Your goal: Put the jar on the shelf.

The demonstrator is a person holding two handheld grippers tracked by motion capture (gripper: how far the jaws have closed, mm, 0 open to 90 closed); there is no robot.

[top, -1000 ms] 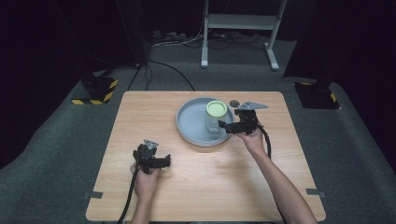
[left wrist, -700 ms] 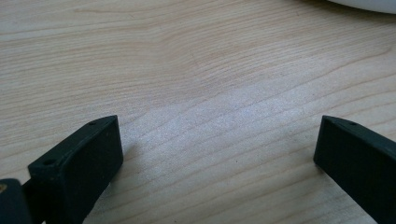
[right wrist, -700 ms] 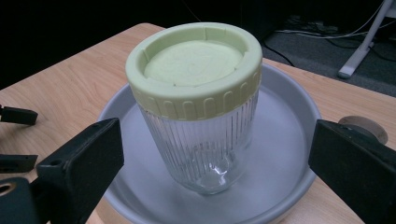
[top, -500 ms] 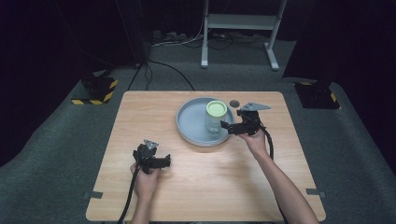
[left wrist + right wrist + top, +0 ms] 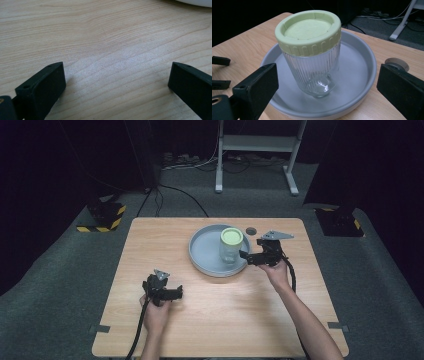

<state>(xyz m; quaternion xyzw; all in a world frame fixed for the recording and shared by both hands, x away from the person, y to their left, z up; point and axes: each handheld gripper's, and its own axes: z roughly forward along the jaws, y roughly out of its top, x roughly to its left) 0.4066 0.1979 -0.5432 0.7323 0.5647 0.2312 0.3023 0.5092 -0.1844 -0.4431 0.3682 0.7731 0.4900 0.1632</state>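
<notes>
A ribbed clear glass jar point(image 5: 312, 62) with a pale green screw lid point(image 5: 231, 237) stands upright in a round grey tray point(image 5: 202, 255) at the back middle of the wooden table. My right gripper point(image 5: 246, 257) is just right of the tray and points at the jar. It is open point(image 5: 328, 75), one jaw on each side of the jar with clear gaps. My left gripper point(image 5: 177, 293) rests low at the front left, open point(image 5: 117, 72), with bare wood between its jaws.
A small round grommet point(image 5: 251, 230) sits in the table point(image 5: 150, 250) behind the right gripper, also seen as a grommet point(image 5: 397, 63) right of the tray rim point(image 5: 369, 60). The tray's edge point(image 5: 197, 2) lies far ahead of the left gripper. Dark floor, cables and a stand surround the table.
The right gripper has drifted slightly to the right and toward the person. The jar, the tray and the left gripper have not moved.
</notes>
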